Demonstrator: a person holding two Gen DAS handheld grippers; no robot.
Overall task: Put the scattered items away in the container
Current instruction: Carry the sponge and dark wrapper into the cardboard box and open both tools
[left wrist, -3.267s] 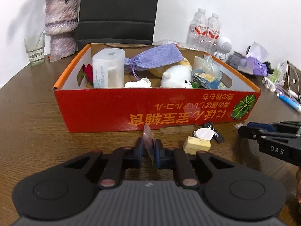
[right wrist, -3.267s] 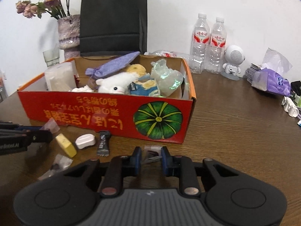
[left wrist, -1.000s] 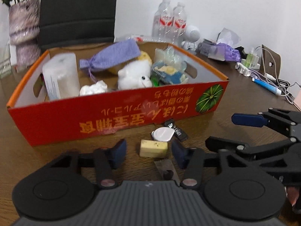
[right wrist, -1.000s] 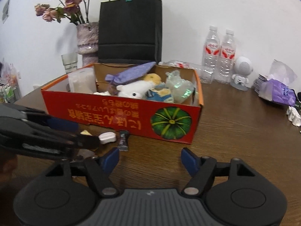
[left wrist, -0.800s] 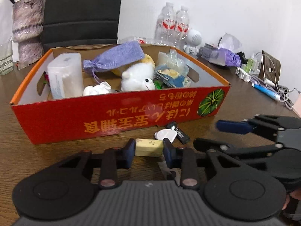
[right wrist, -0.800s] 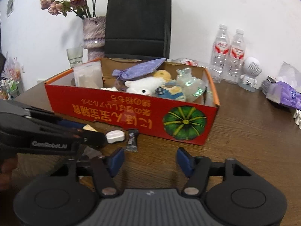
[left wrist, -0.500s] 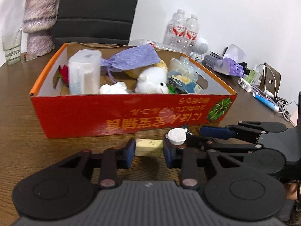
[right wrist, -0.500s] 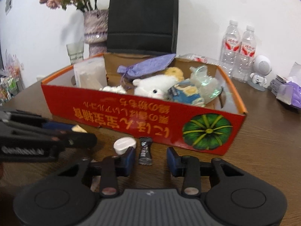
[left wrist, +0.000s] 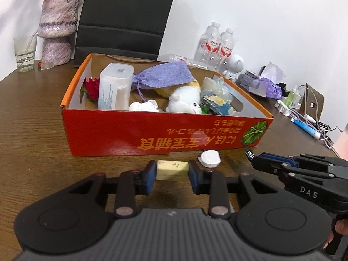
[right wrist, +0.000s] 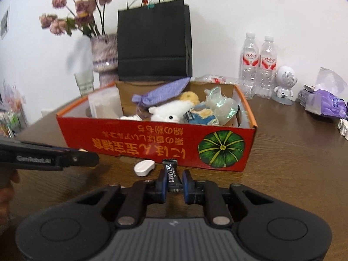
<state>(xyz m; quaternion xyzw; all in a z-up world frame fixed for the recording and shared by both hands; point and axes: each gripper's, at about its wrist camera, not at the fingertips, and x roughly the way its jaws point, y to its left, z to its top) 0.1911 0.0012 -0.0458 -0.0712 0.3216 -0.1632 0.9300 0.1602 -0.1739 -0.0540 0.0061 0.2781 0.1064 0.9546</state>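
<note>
The red cardboard box point(left wrist: 152, 134) stands on the wooden table, holding a white tub, a purple pouch, a plush toy and wrappers; it also shows in the right wrist view point(right wrist: 152, 143). My left gripper point(left wrist: 173, 170) is shut on a yellow block point(left wrist: 173, 169) just in front of the box. My right gripper point(right wrist: 174, 183) is shut on a black candy wrapper point(right wrist: 171, 175). A white oval case point(left wrist: 209, 158) lies on the table between them, and shows in the right wrist view point(right wrist: 144, 167). The right gripper's tip point(left wrist: 256, 163) reaches in from the right.
A vase point(left wrist: 57, 26), a glass point(left wrist: 24, 53) and a black bag point(right wrist: 154, 43) stand behind the box. Two water bottles point(right wrist: 258, 65), a white speaker point(right wrist: 285, 82), purple tissue pack point(right wrist: 326, 104) and cables point(left wrist: 308, 121) lie to the right.
Both grippers let go of small clear packets, then opened. The left closed on the yellow block and lifted it. The right moved in and closed on the black candy wrapper.
</note>
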